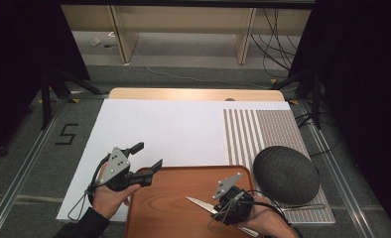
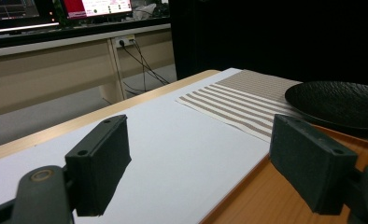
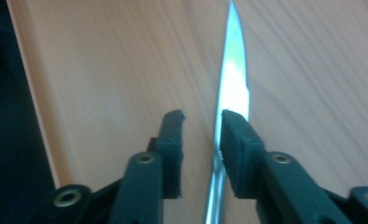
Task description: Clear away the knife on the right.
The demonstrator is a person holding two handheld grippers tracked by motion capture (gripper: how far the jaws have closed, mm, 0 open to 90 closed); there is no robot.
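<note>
Right gripper (image 3: 201,116), slightly parted, straddles knife (image 3: 233,74) on tray (image 1: 168,198) beside black plate (image 1: 286,174).

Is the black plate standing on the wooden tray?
No, in the high view the black plate rests on the striped placemat, to the right of the wooden tray.
</note>
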